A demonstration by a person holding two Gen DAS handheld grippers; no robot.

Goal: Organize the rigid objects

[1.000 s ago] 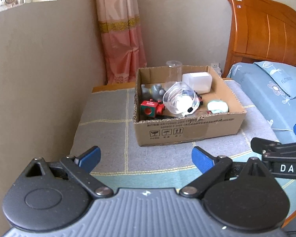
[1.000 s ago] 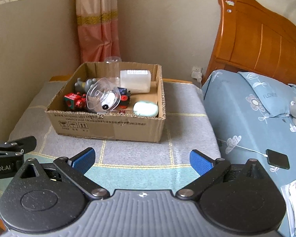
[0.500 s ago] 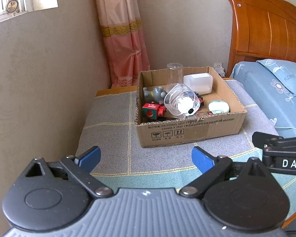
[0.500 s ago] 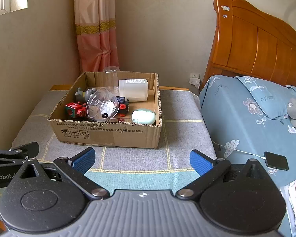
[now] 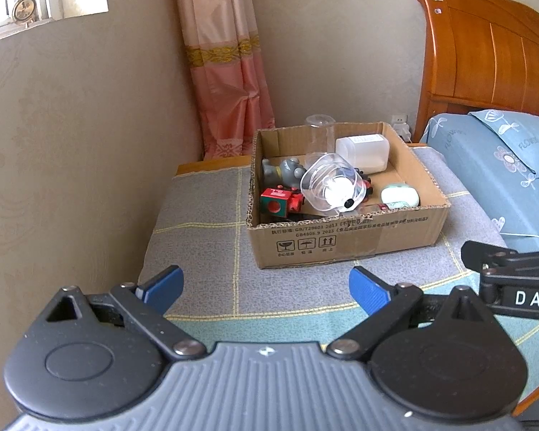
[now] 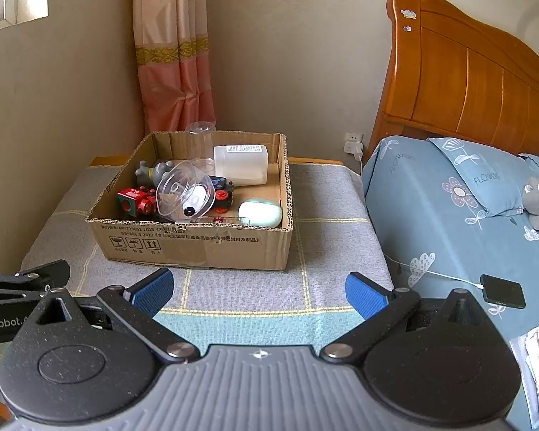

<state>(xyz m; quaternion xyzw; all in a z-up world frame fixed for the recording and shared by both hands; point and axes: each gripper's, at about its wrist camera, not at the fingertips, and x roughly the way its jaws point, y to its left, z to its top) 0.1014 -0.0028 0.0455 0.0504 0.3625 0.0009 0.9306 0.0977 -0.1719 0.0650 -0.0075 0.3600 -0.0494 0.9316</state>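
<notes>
Both the left gripper (image 5: 266, 287) and right gripper (image 6: 257, 292) gape wide, holding nothing, before the cardboard box (image 5: 345, 239). Only the right view shows a phone (image 6: 503, 296) on the bed (image 6: 449, 222).

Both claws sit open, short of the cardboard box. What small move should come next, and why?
Probably advance the right claw toward the mint case in the cardboard box. The case lies unobstructed at the near right corner, and both it and the left claw are empty.

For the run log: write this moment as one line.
left tool: open, empty | right tool: open, empty | cardboard box: on table, holds toys, clear cups, white container | phase: both tools short of box, nothing grasped
</notes>
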